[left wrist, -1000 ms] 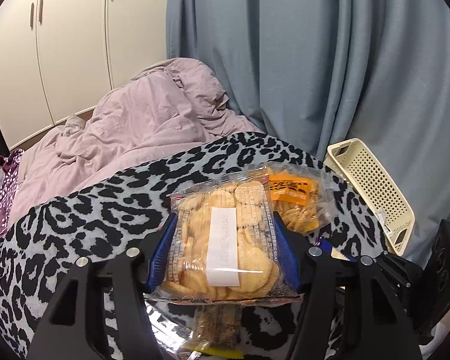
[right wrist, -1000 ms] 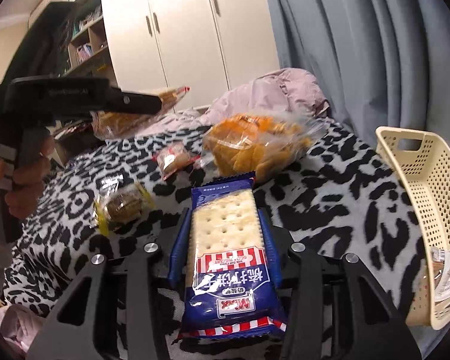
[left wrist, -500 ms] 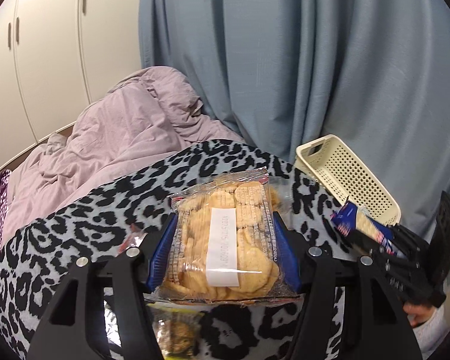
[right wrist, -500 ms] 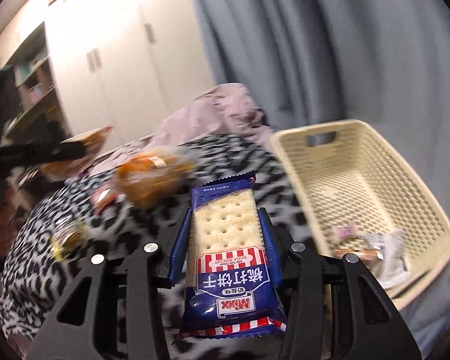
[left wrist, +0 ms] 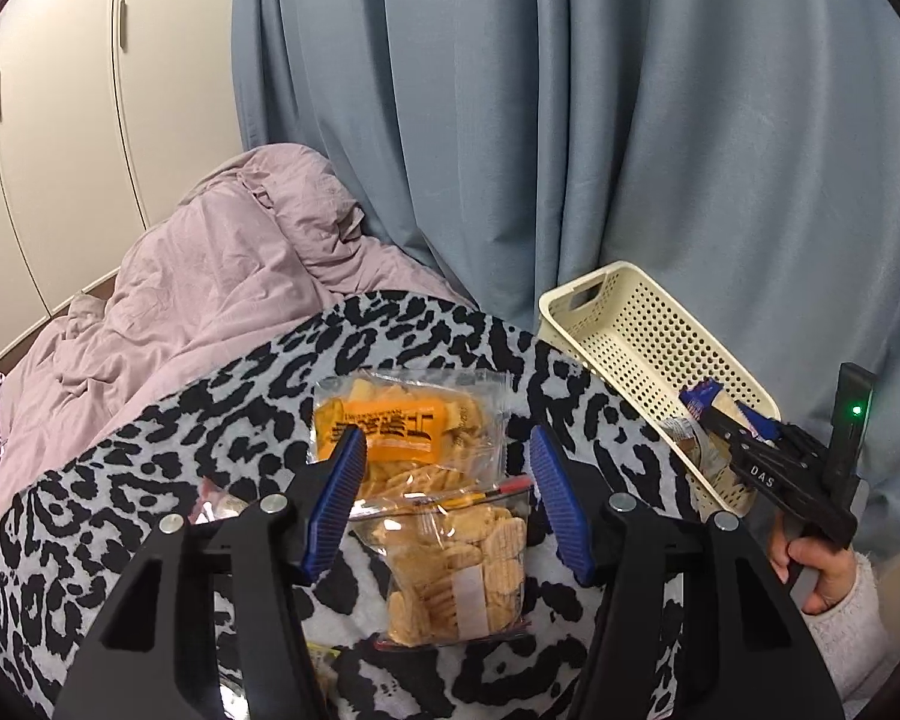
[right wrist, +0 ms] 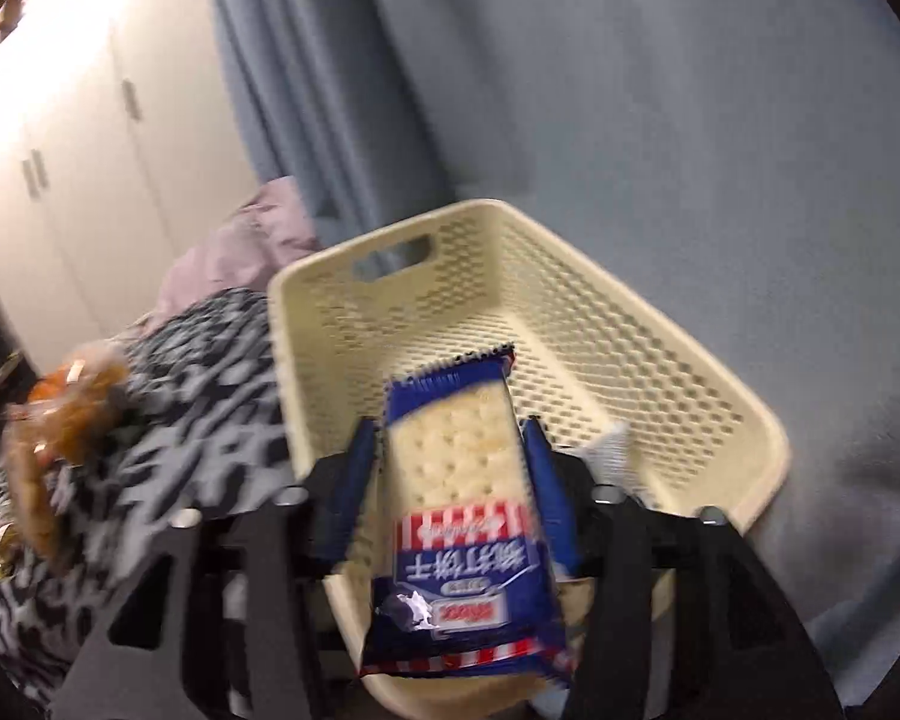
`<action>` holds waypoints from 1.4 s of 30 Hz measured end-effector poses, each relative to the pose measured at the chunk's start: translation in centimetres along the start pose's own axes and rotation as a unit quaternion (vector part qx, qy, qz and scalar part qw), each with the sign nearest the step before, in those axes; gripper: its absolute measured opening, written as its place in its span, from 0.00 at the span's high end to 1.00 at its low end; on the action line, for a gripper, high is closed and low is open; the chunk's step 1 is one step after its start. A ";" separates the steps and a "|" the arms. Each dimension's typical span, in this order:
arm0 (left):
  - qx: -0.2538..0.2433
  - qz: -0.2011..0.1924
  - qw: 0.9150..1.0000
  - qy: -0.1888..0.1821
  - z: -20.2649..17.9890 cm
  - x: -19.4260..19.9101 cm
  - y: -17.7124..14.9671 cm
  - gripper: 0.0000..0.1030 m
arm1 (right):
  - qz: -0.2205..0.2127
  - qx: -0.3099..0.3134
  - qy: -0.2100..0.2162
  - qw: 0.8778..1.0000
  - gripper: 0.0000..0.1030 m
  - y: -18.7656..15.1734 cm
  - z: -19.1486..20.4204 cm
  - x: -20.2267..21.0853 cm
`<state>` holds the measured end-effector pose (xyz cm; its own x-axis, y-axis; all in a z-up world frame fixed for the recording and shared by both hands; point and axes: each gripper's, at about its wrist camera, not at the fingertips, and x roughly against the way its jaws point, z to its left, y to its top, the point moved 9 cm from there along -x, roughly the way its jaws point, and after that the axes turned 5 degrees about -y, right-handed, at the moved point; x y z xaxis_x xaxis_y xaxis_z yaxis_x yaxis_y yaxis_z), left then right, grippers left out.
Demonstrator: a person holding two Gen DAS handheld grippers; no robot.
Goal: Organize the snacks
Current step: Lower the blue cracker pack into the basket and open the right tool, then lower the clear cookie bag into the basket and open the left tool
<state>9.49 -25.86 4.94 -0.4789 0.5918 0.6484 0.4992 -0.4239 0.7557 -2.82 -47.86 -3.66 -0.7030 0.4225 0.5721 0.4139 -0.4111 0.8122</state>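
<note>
Holding: right gripper (right wrist: 450, 480) fingers pinch soda cracker pack (right wrist: 459, 510) above cream basket (right wrist: 570, 324), ready to drop.
Left gripper (left wrist: 447, 498): fingers wide; biscuit bag (left wrist: 456, 564) lies on the leopard-print bed (left wrist: 210, 432).

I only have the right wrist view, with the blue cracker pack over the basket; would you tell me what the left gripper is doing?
Observer: The left gripper has its jaws open and grips nothing.
Operator: Thank you. Where is its snack, then?
Observer: A clear cracker bag lies on the leopard blanket, below the gap between the open jaws.
Operator: Is anything else close to that bag?
Observer: An orange-labelled snack bag lies just beyond it, and in the left wrist view the cracker bag's far edge overlaps it.
</note>
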 end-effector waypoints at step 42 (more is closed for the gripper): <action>-0.023 0.049 0.998 -0.022 -6.9 -5.6 -2.7 0.44 | -0.021 -0.045 0.035 0.998 0.31 0.1 -0.9 1.5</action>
<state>5.82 -32.73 -0.10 -0.3967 0.5758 0.7149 0.5073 -0.5116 0.6935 -4.35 -48.00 -2.82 -0.7585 0.3853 0.5255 0.3313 -0.4664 0.8202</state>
